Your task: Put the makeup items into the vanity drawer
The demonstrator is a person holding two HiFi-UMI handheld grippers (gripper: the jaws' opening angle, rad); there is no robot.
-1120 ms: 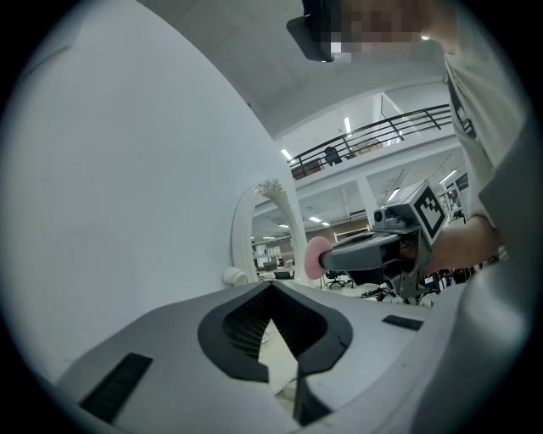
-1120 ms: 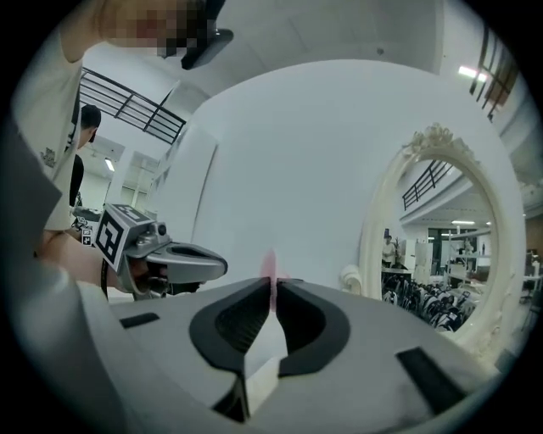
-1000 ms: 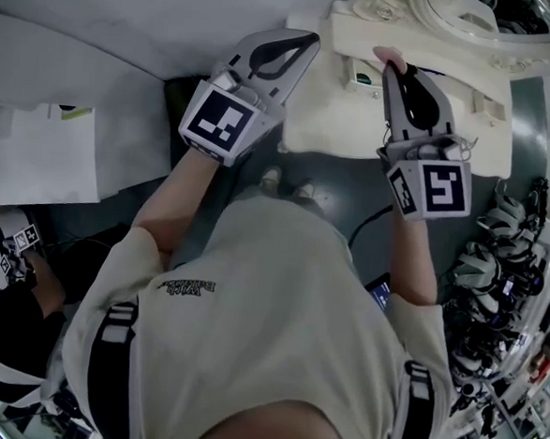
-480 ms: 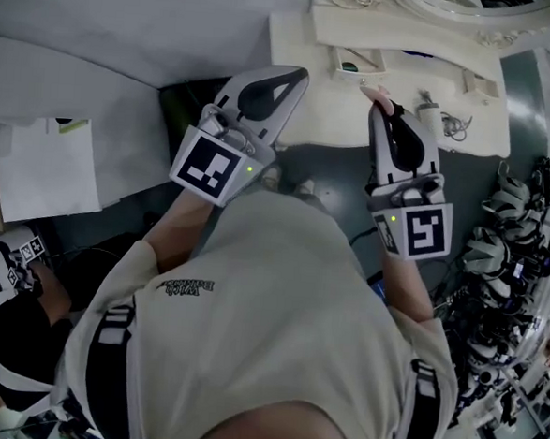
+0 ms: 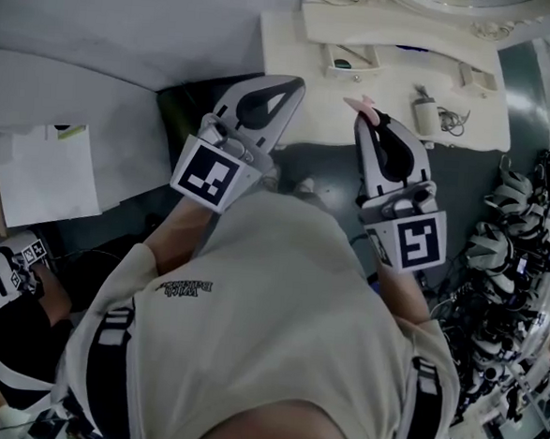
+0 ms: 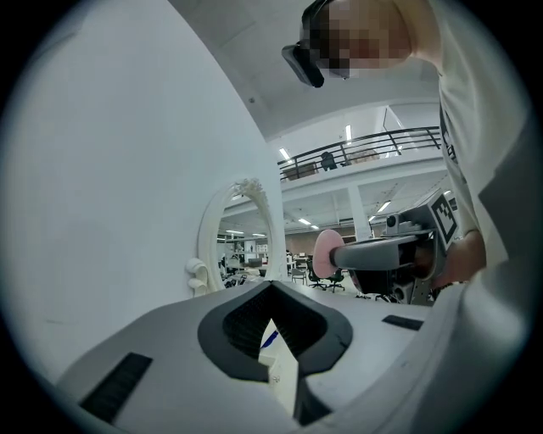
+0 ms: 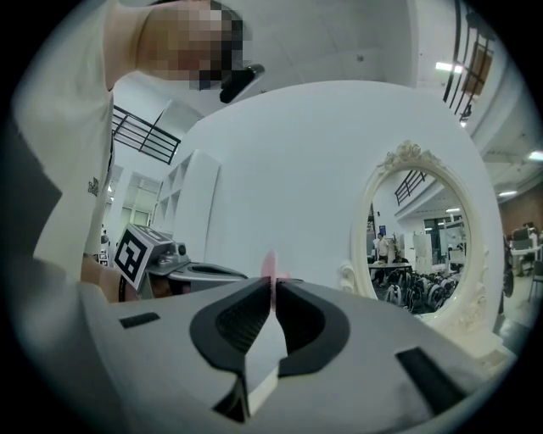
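– Grey plastic at the far left: what is it doing?
– That is the person's left gripper [image 5: 294, 84], held level in front of the chest. Its jaw tips meet and nothing is between them.
– And to its right?
– The right gripper [image 5: 365, 112], also level, is closed on a thin, round, pale pink powder puff [image 5: 362, 104]. The pads pinch the disc near its rim, so most of it stands out beyond the tips. It is up in the air, near the front edge of the table.
– Where does it have to go?
– Ahead stands a cream-white vanity table [image 5: 285, 46] with an ornate oval mirror [image 7: 416, 246]. Near the back of the table a small drawer [image 5: 353, 71] is pulled open, almost straight ahead of the puff but well apart from it. Further right on the table sits a small pale bottle [image 5: 423, 114].
– How will the puff handle?
– By its look it is light and soft, likely to bend rather than break, so a gentle pinch should be enough. A hold at the edge suits something this flat, and a hard squeeze would only crease it. Being so light, it may cling to a pad on release. It could also catch the drawer's rim unless it goes in edge first.
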